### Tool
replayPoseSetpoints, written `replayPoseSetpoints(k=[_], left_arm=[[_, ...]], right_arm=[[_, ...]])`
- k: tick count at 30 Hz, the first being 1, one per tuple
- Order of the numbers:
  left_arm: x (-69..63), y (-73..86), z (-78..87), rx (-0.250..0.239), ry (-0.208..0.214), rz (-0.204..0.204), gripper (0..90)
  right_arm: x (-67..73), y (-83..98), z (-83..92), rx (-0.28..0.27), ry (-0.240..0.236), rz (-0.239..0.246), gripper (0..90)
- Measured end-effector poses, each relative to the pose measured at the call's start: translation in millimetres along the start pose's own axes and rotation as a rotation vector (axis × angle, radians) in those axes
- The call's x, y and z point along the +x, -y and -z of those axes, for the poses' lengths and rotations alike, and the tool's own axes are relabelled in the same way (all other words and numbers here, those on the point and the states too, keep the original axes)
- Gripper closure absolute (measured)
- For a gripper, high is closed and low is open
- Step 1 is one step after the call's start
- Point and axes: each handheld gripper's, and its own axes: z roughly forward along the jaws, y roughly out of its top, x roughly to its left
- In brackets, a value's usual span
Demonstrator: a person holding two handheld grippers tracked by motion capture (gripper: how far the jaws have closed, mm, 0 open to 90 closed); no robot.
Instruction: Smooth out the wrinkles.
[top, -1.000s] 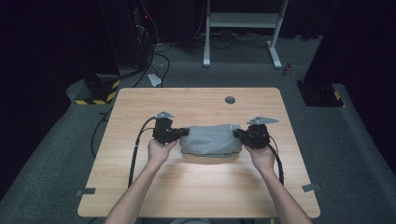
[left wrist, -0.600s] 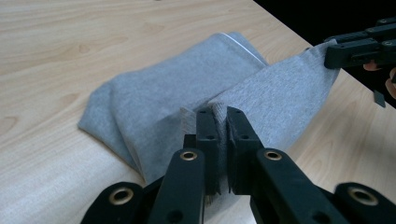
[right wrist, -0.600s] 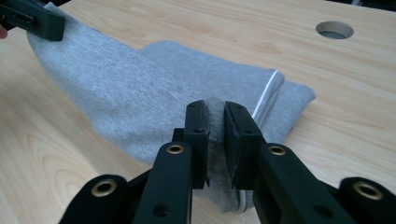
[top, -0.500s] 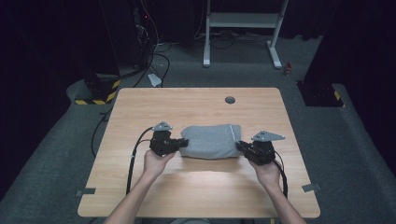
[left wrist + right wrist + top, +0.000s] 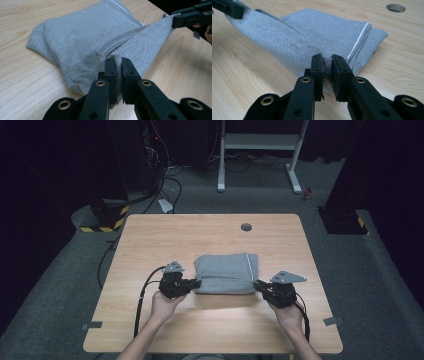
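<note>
high view, grey cloth (image 5: 225,272) pulled nearer, left gripper (image 5: 196,283), right gripper (image 5: 257,285) still clamped

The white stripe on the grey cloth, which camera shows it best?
The right gripper view: the white stripe runs clear along the folded grey cloth. The high view shows it small; the left gripper view catches just a bit.

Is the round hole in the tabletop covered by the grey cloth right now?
No. In the high view the round hole lies bare on the table, well beyond the far edge of the folded grey cloth.
</note>
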Motion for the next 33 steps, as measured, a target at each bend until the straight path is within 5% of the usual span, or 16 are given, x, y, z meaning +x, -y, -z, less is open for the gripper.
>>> replayPoseSetpoints(k=[23, 33], left_arm=[[-18.6, 40.3, -5.4, 0.083, -0.040, -0.079, 83.8], [-22.0, 52.0, -6.1, 0.122, -0.051, -0.109, 82.4]], right_arm=[[19.2, 43.7, 1.4, 0.071, 0.013, 0.067, 83.0], [23.0, 56.0, 4.3, 0.096, 0.001, 0.055, 80.8]])
